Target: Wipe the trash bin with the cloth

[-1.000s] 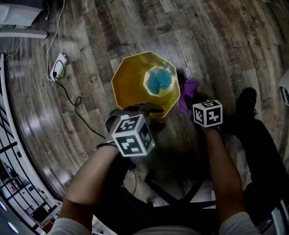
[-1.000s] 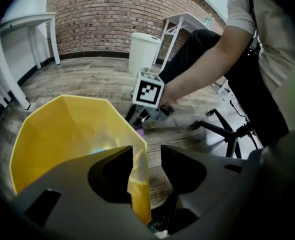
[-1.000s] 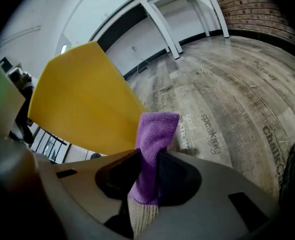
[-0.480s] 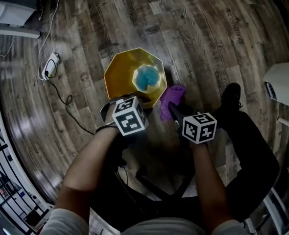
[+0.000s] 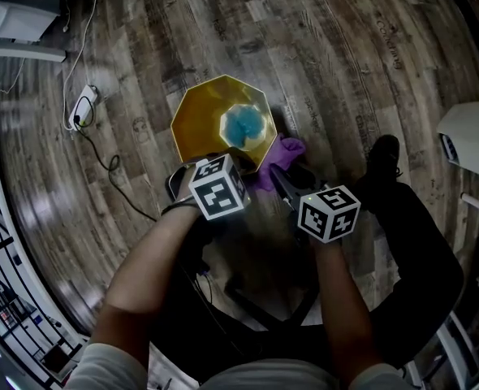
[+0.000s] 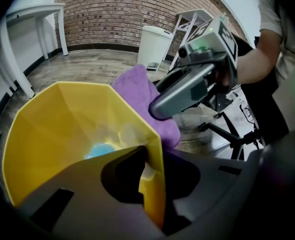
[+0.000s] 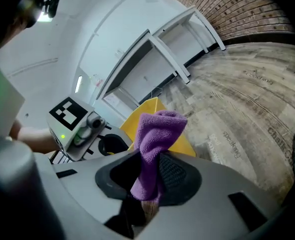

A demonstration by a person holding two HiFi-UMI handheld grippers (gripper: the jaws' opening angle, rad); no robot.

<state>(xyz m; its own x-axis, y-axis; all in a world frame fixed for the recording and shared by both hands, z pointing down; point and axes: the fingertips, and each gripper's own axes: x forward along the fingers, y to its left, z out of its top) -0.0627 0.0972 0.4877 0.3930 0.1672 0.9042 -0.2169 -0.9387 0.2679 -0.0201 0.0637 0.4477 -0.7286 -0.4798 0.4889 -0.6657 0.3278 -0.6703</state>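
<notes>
A yellow faceted trash bin (image 5: 199,124) stands on the wooden floor with a blue lump (image 5: 244,126) at its bottom. My left gripper (image 5: 219,161) is at the bin's near rim; in the left gripper view its jaws (image 6: 155,169) are closing with the yellow wall (image 6: 62,129) between them, and both pads lie against it. My right gripper (image 5: 282,175) is shut on a purple cloth (image 5: 276,159), which touches the bin's outer right side. The cloth (image 7: 155,134) sticks up from between the jaws in the right gripper view, with the bin (image 7: 150,109) just behind it.
A power strip with cables (image 5: 81,108) lies on the floor left of the bin. A black shoe (image 5: 383,157) and a white lidded bin (image 5: 471,140) are at the right. Chair legs (image 5: 264,299) sit under my arms. A black railing runs down the left edge.
The right gripper has carried the purple cloth left, up against the bin's side. The left gripper has stayed at the near rim and its jaws have narrowed on the wall.
</notes>
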